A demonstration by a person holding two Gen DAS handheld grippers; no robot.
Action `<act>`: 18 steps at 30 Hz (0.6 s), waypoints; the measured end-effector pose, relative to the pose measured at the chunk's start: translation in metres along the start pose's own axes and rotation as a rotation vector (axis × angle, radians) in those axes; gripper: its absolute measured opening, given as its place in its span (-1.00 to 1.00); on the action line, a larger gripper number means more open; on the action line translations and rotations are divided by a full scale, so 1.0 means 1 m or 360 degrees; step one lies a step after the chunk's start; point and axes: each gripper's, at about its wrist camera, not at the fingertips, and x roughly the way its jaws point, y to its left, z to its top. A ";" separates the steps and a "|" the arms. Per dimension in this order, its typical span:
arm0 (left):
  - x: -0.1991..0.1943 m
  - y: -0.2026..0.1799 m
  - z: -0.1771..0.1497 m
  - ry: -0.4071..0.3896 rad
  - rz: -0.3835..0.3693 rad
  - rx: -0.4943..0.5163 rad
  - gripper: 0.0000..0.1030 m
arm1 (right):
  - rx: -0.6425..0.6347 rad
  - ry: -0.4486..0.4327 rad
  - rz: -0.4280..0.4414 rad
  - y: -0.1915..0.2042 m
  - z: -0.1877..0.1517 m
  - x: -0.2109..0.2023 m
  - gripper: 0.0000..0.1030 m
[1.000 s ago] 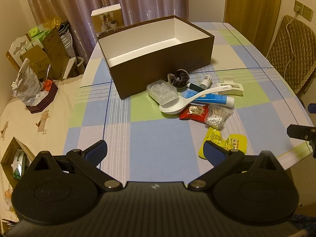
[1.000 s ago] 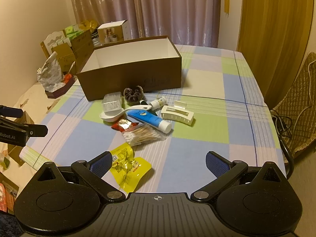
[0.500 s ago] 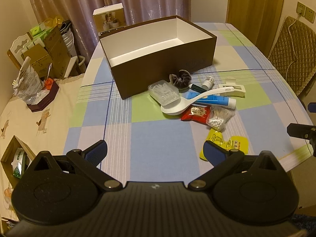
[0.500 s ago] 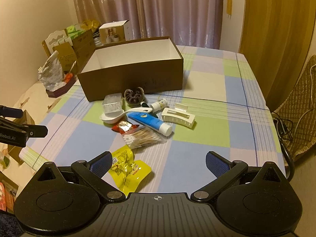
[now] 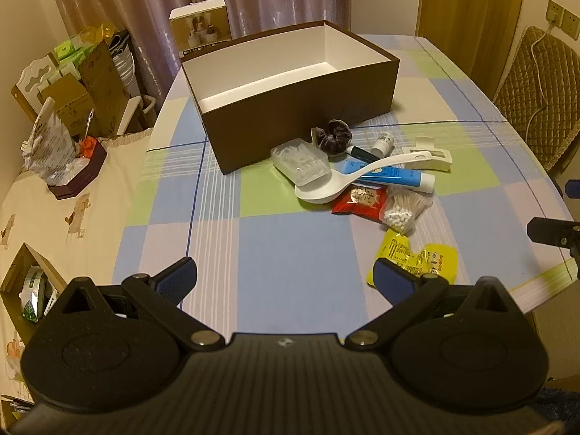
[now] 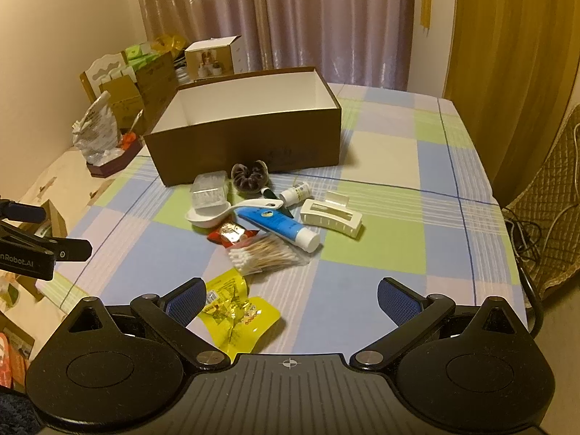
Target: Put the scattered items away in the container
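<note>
**Both tongs spread above the near edge, clutter waiting short of the box**

While both tongs are hanging spread and empty at the bottom of their frames, the left tongs [image 5: 284, 277] are hovering over bare checked cloth and the right tongs [image 6: 291, 299] are sitting just above the yellow packet [image 6: 237, 313], whose crinkled foil is lying partly under the left finger. Just beyond it, in the middle of the frame, a bag of cotton swabs [image 6: 266, 255] is resting against a red snack packet [image 6: 232, 233] and a blue tube [image 6: 281, 226]. A white spoon [image 6: 224, 212] is lying with its handle over the tube, its bowl touching a clear plastic case [image 6: 209, 194]. Right of centre, a white hair claw [image 6: 331, 214] is lying on its side, with a small white bottle [image 6: 297, 192] just behind it. Farther up, a dark scrunchie [image 6: 249, 176] is sitting against the front wall of the brown box [image 6: 250, 146], which is standing open and white inside on the surface [image 6: 380, 290] at upper centre. Curtains are hanging at the top of the frame.
</note>
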 end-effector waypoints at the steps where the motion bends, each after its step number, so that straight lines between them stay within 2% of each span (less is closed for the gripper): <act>1: 0.001 0.000 0.000 0.0003 0.0001 0.0000 0.98 | 0.0000 0.0000 0.0001 0.000 0.000 0.000 1.00; 11: 0.009 0.001 0.001 0.0032 -0.0020 -0.0014 0.98 | 0.0017 0.0024 -0.0006 -0.005 -0.001 0.006 1.00; 18: 0.018 0.001 0.000 0.0081 -0.0082 -0.0033 0.98 | 0.0030 0.0043 0.0003 -0.011 0.001 0.011 1.00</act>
